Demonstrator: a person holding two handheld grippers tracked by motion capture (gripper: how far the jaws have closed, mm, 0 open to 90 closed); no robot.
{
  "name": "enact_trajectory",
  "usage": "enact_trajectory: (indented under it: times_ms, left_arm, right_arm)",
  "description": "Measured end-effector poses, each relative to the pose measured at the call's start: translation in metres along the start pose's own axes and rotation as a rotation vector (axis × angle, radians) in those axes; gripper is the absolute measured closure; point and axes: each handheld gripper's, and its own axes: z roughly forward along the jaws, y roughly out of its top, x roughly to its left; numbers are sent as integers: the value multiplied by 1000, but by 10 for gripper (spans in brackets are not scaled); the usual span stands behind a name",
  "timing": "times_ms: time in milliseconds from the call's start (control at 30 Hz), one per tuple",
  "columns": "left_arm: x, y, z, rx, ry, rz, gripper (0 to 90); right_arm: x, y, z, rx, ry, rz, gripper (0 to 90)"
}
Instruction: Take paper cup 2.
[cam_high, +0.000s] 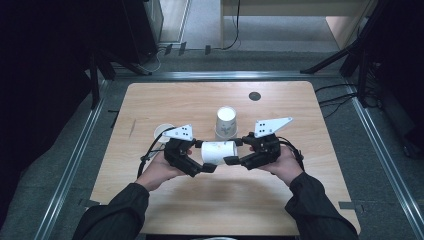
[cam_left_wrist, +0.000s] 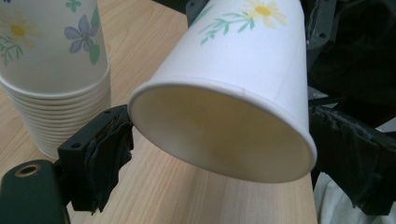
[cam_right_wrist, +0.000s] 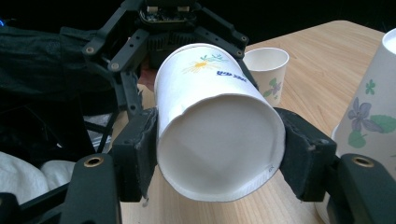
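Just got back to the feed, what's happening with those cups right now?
A person holds one paper cup on its side above the table, between both tools. The right hand-held gripper clamps its base end; the left hand-held gripper has its jaws at the rim end. An upside-down stack of cups stands just behind, and a single cup stands upright to the left.

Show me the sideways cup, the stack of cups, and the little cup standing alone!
sideways cup (cam_high: 218, 152), high view, its side wall.
stack of cups (cam_high: 226, 121), high view, top cup's base.
lone cup (cam_right_wrist: 267, 65), right gripper view, its outer wall.
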Motion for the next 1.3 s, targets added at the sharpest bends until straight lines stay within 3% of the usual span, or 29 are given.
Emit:
enact_trajectory:
  times_ms: [33, 233, 367, 1300]
  left_arm:
    - [0, 0, -1, -13, 11, 5, 86]
    - [2, -1, -1, -50, -22, 4, 131]
    - [3, -2, 0, -49, -28, -7, 131]
    - [3, -3, -1, -43, -40, 28, 214]
  right_arm:
    - [0, 0, 0, -1, 4, 2, 358]
    - [0, -1, 4, 3, 15, 1, 358]
    - [1, -1, 5, 1, 25, 1, 358]
    - [-4, -3, 7, 12, 53, 30, 357]
